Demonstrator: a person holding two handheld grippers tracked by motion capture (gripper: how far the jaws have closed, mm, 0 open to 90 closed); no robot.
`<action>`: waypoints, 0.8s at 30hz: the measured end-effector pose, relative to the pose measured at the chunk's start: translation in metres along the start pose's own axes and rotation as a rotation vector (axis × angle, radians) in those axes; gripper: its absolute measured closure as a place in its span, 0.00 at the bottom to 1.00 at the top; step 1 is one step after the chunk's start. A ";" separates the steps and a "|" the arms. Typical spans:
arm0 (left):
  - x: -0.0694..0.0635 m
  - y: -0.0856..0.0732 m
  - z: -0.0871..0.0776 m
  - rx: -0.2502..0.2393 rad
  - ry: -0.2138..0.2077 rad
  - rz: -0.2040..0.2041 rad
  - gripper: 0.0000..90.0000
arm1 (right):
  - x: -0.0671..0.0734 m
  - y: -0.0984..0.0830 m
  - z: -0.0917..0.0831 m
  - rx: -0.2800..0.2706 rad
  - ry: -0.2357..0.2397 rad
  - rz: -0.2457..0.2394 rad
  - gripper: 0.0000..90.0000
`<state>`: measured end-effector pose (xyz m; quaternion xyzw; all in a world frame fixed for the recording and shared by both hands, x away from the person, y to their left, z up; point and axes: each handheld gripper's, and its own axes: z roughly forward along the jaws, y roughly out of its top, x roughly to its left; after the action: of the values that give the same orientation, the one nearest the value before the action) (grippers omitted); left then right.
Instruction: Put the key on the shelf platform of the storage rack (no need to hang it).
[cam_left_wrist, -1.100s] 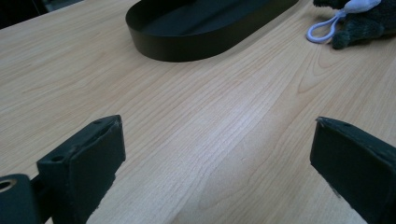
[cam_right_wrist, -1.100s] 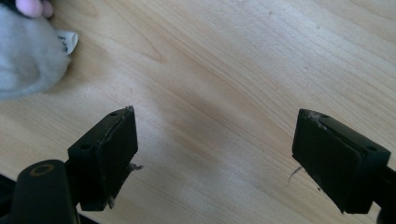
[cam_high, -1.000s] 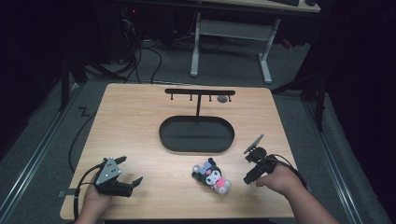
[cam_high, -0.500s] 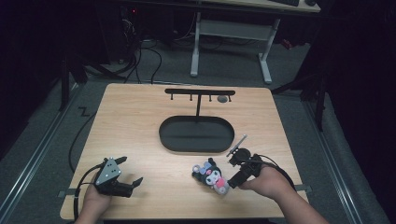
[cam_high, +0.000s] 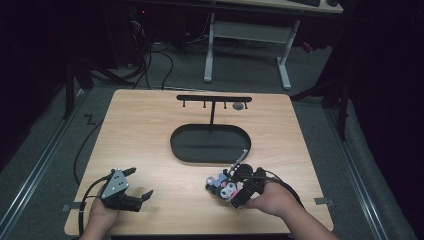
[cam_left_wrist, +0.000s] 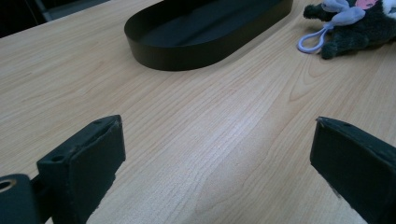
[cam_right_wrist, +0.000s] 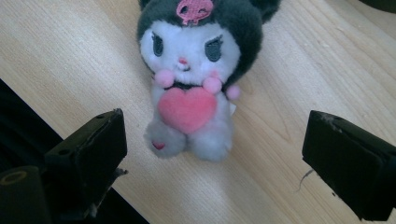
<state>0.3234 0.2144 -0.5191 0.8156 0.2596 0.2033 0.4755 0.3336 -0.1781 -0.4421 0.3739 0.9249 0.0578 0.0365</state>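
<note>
Now the right tool has swung in from the worktop's right edge and hangs over the plush toy, jaws spread wide either side of it, a grab seemingly next. Left tool rests open, near the front-left corner.

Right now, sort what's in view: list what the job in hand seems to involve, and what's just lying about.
Likely in the job:
- plush toy, between the open fingers of the right gripper
- black oval tray, a possible drop spot

Lying about:
- hook stand behind the tray
- left gripper, open over bare table
</note>
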 end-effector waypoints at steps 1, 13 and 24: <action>0.000 0.000 0.000 0.000 0.000 0.004 0.04 | 0.001 0.001 0.001 0.001 0.001 0.001 0.07; 0.000 0.001 0.003 0.001 -0.004 0.008 0.04 | 0.010 0.002 0.025 0.017 0.015 -0.012 0.13; 0.000 0.001 0.003 0.005 -0.001 0.013 0.04 | 0.010 0.001 0.037 0.010 0.036 -0.010 0.19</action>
<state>0.3257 0.2121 -0.5194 0.8185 0.2545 0.2056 0.4722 0.3310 -0.1677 -0.4789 0.3683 0.9276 0.0596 0.0182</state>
